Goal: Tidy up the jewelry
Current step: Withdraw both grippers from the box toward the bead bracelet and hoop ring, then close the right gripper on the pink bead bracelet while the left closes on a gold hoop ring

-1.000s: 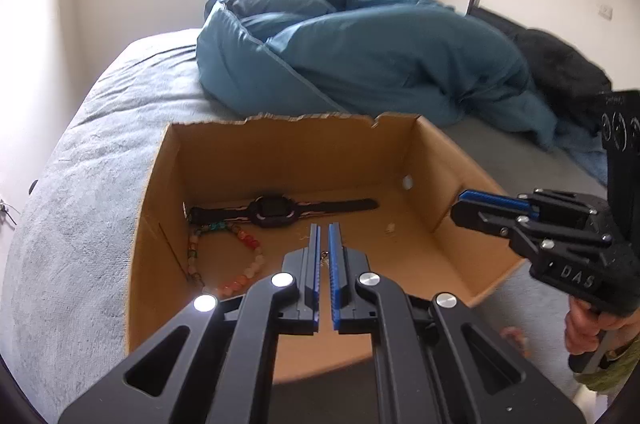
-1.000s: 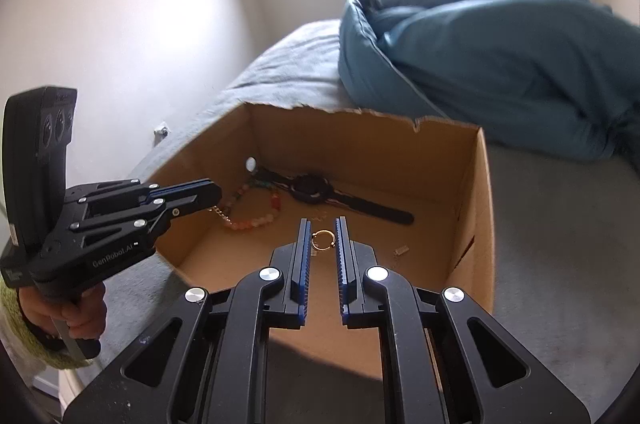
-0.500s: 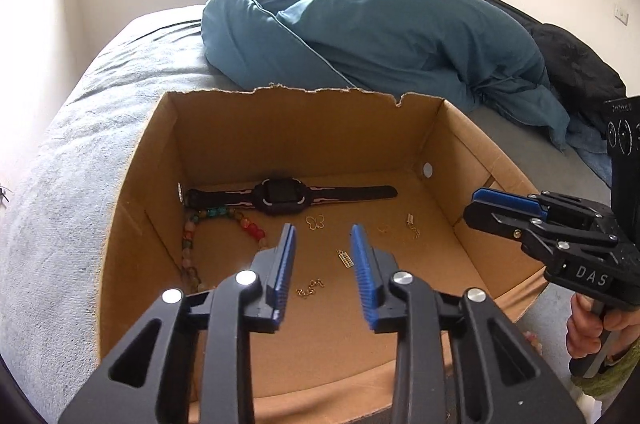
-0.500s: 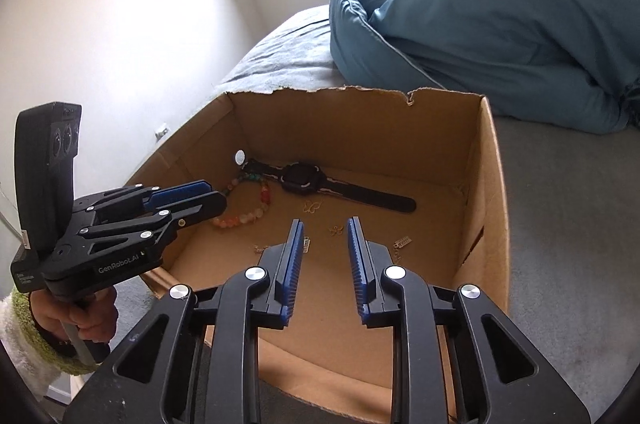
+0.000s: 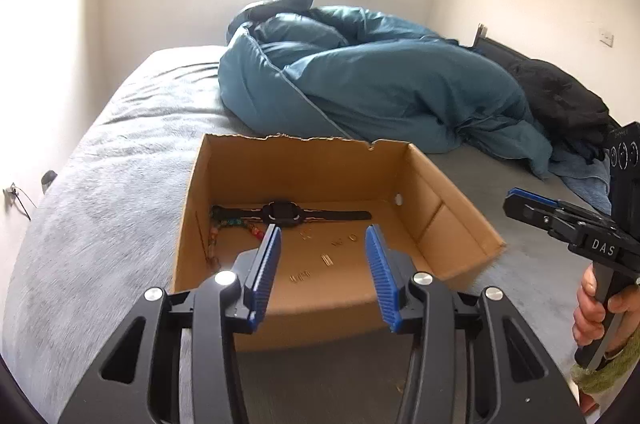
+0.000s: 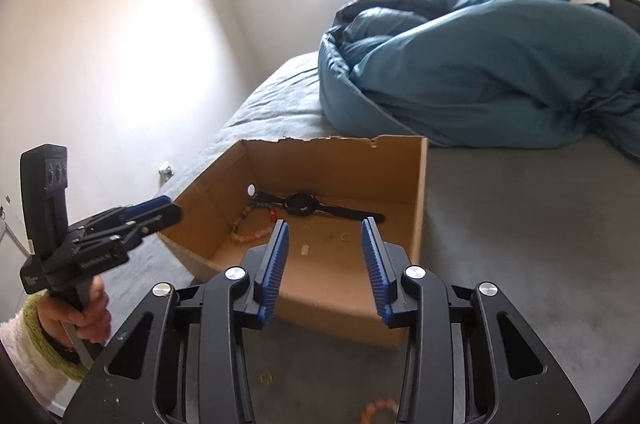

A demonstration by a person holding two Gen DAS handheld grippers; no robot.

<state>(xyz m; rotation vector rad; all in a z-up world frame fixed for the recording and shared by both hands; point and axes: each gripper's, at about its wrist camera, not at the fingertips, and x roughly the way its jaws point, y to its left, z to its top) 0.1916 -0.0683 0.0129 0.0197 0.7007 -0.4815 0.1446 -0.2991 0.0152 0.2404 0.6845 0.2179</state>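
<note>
Both tongs empty, jaws opening: left tongs (image 5: 323, 266) and right tongs (image 6: 325, 260) held above the near edge of the cardboard box (image 5: 304, 163) on the bed (image 5: 112, 183), nothing between the blue pads. Jewelry mostly inside the box: watch (image 5: 282, 214) along the far wall, bead bracelet (image 6: 250, 230) at far left, small gold pieces (image 5: 326, 260) scattered loose on the box floor.

Likely trouble ahead: gold pieces tiny and flat on cardboard, easy to miss or flick away with wide pads. Another bead bracelet (image 6: 378, 408) and a gold ring (image 6: 265, 378) lying on the bed near the right tongs, easily overlooked or pressed into the soft cover. Box on bedding, liable to shift if nudged.

Compared with a second ago: tongs then nearly closed over the box, a gold ring pinched in the right pair; now wider, emptied, drawn back and higher.
</note>
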